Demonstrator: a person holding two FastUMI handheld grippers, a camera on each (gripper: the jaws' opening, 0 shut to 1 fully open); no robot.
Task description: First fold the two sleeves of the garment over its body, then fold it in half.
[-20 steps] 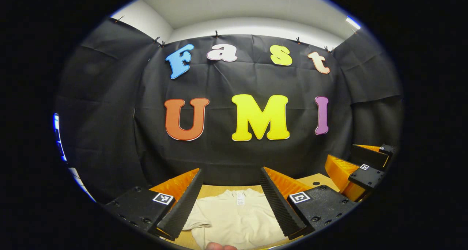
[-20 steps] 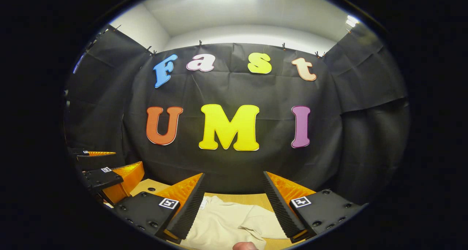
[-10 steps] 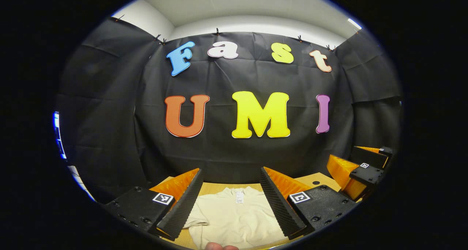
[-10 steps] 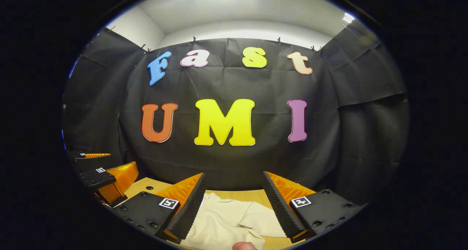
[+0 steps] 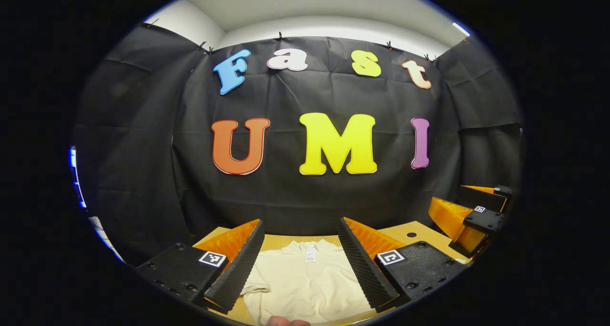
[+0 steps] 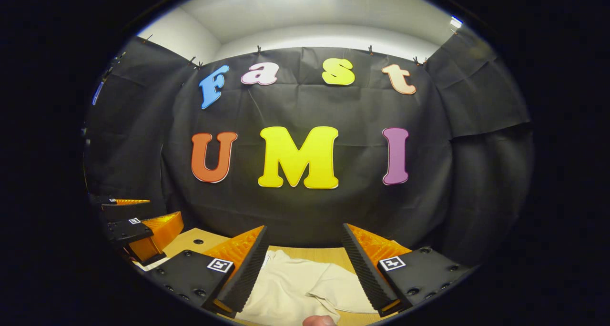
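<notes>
A cream short-sleeved garment (image 5: 305, 280) lies flat on the wooden table (image 5: 410, 233), collar toward the far wall. In the left gripper view my left gripper (image 5: 301, 228) hangs open above the collar and body, nothing between its fingers; the garment's left sleeve (image 5: 255, 288) peeks out by the left finger. In the right gripper view my right gripper (image 6: 303, 233) is open over the garment (image 6: 286, 292), whose right sleeve (image 6: 338, 290) lies spread on the table. The right gripper (image 5: 469, 216) also shows at the far right of the left gripper view, and the left gripper (image 6: 138, 228) at the far left of the right gripper view.
The black cloth wall (image 5: 314, 197) closes the booth just behind the table's far edge. A small round hole (image 5: 411, 234) marks the tabletop right of the garment, also seen as a hole (image 6: 194, 242) in the right gripper view. A fingertip (image 5: 286, 321) of the holding hand shows at the bottom edge.
Both grippers have tilted slightly downward, so more of the table and garment shows. Both stayed open and the garment has not moved.
</notes>
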